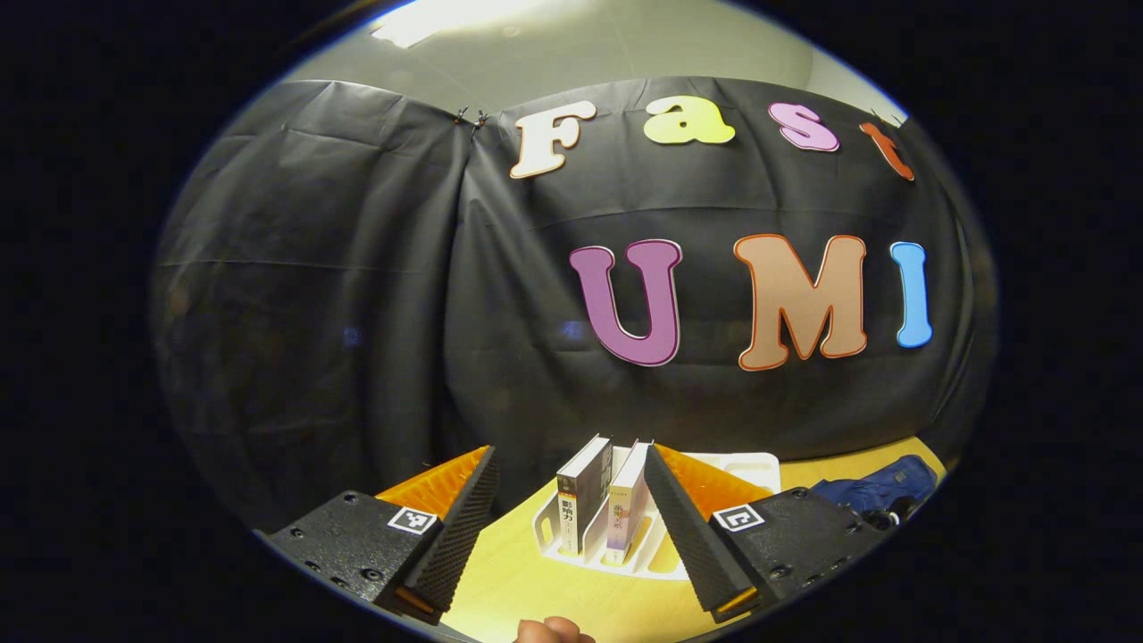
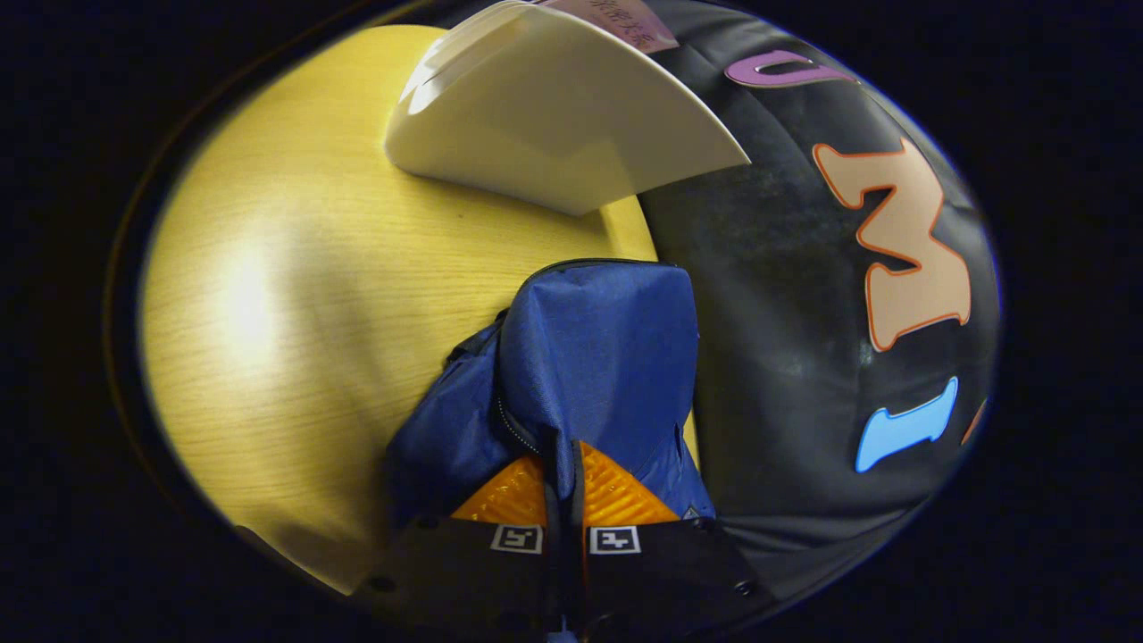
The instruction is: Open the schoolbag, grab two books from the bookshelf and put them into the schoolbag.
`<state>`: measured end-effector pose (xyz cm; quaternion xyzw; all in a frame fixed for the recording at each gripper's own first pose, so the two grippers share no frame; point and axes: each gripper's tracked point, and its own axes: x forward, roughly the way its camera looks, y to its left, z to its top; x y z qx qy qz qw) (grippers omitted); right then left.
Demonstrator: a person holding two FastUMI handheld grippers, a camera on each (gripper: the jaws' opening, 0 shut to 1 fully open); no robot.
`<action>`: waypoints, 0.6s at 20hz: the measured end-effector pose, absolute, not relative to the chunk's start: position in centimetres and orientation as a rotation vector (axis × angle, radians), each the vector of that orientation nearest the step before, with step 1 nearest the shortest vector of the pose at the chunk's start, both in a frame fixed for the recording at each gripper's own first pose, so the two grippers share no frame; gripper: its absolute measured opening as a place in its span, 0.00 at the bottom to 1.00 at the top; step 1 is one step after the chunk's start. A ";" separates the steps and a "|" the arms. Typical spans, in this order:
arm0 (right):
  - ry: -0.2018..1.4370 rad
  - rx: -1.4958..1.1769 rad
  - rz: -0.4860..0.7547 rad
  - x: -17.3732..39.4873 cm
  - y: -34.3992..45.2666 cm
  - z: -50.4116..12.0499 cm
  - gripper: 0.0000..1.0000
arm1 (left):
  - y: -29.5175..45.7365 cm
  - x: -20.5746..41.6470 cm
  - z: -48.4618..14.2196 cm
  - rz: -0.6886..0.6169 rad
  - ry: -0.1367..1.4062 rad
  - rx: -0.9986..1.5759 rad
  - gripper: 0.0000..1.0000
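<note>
The wooden counter (image 2: 295, 295) carries everything. The blue schoolbag (image 2: 589, 357) sits at its far edge against the booth wall, with the white bookshelf (image 2: 554, 134) near it along that edge. Two books (image 1: 600, 505) stand upright in the bookshelf, so both remain to be moved. The right tool (image 2: 561, 487) is pressed together on a fold of the schoolbag, apparently opening it. The left tool (image 1: 571, 518) hangs spread, facing the books.

Blue schoolbag (image 2: 598, 357) — white bookshelf (image 2: 554, 134) — yellow wood-grain table (image 2: 295, 295).
</note>
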<state>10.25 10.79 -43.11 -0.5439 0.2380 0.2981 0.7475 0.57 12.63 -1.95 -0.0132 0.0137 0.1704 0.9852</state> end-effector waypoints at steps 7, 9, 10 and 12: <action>0.577 -1.051 0.680 10.7 11.0 -40.7 0.01 | 11.6 1.0 -2.3 0.311 0.042 -0.050 0.99; 0.584 -1.007 0.683 11.0 10.6 -39.9 0.10 | 11.1 1.4 -2.5 0.295 0.051 -0.061 0.99; 0.590 -0.977 0.679 11.1 10.4 -39.2 0.10 | 10.8 1.6 -2.6 0.287 0.056 -0.065 0.99; 0.601 -0.902 0.654 11.8 10.1 -37.8 0.10 | 10.2 2.1 -2.6 0.270 0.058 -0.071 0.96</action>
